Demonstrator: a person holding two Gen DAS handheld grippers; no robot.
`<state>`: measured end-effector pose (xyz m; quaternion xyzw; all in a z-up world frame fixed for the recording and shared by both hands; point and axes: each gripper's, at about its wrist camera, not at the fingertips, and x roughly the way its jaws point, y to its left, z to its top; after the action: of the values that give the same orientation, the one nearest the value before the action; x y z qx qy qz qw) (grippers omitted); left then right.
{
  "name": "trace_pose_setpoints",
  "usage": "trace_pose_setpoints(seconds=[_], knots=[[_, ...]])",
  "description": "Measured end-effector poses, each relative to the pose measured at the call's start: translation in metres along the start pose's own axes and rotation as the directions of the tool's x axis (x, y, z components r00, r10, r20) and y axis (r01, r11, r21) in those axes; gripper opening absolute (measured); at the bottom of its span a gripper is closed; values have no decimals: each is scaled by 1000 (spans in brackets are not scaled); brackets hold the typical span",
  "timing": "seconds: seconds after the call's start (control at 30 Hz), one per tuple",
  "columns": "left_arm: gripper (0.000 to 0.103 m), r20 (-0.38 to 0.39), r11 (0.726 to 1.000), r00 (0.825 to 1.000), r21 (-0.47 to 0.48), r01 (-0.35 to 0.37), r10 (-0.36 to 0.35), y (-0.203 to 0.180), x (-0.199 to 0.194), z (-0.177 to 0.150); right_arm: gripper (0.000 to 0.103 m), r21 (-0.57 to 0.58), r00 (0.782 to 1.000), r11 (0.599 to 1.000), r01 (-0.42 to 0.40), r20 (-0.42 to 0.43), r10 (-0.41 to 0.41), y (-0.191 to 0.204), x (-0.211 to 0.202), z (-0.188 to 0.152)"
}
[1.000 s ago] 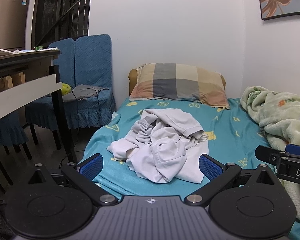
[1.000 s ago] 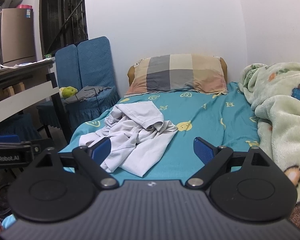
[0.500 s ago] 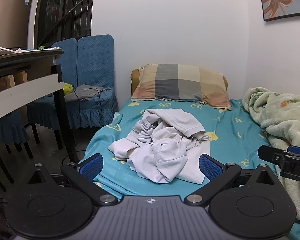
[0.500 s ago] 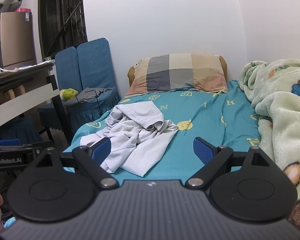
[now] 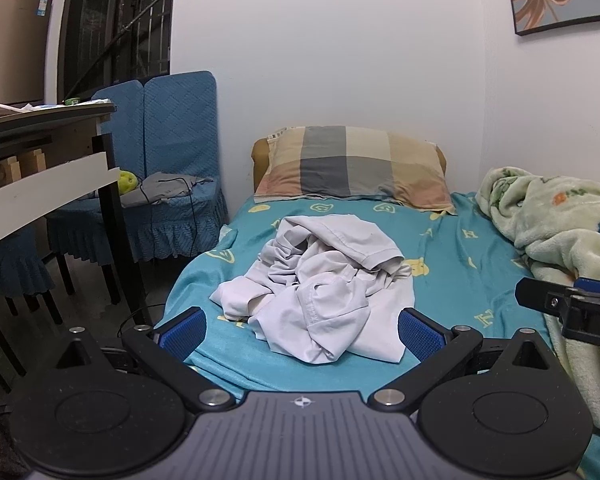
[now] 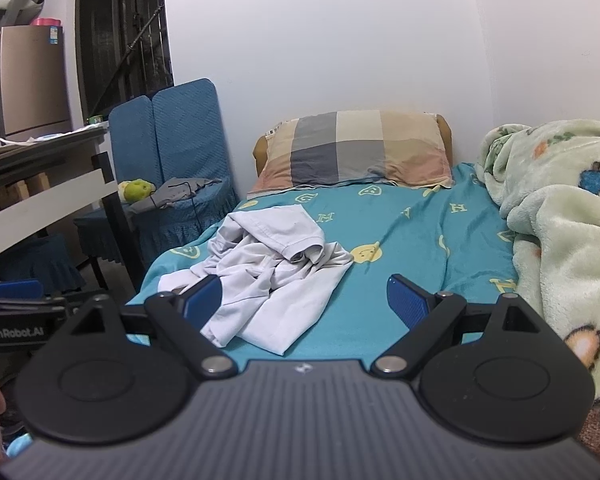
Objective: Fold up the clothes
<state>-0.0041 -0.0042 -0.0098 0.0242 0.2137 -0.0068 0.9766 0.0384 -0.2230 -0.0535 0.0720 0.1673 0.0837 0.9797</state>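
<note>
While the pale grey garment (image 5: 320,292) lies crumpled in a heap on the teal bedsheet (image 5: 452,264), nothing has yet been taken hold of, so the step in hand appears to be the approach before the first grasp. The left gripper (image 5: 302,330) hovers short of the garment with its jaws spread wide and empty, the heap framed between its blue pads (image 5: 182,330). The right gripper (image 6: 304,300) hangs just right of the garment, jaws equally wide and holding nothing, its left pad overlapping the cloth's near edge in view.

The next move likely calls for each gripper to find a hem or corner and draw the garment out flat; a seamed edge shows at the top of the heap, on the side toward the checked pillow (image 5: 356,168).

Right of the garment the sheet is bare as far as the fleece blanket (image 6: 560,216), giving room to spread. Left of the garment the mattress edge falls away toward the blue chairs (image 5: 172,148) and the table (image 5: 44,184), so cloth pulled that way could slide off.
</note>
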Motion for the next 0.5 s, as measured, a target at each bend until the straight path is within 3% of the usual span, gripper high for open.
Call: trace_pose_setpoints(seconds=[0.27,0.5], knots=[[103,2,998,1000,59,3,-3,-7,6,-1,91,27,1000,999,20,-9,-20,-4,-1,2],[103,-25,984,998,171,53,-49,-29,41,11,91,83,997,995,61,-41,-58,-16,-3,3]])
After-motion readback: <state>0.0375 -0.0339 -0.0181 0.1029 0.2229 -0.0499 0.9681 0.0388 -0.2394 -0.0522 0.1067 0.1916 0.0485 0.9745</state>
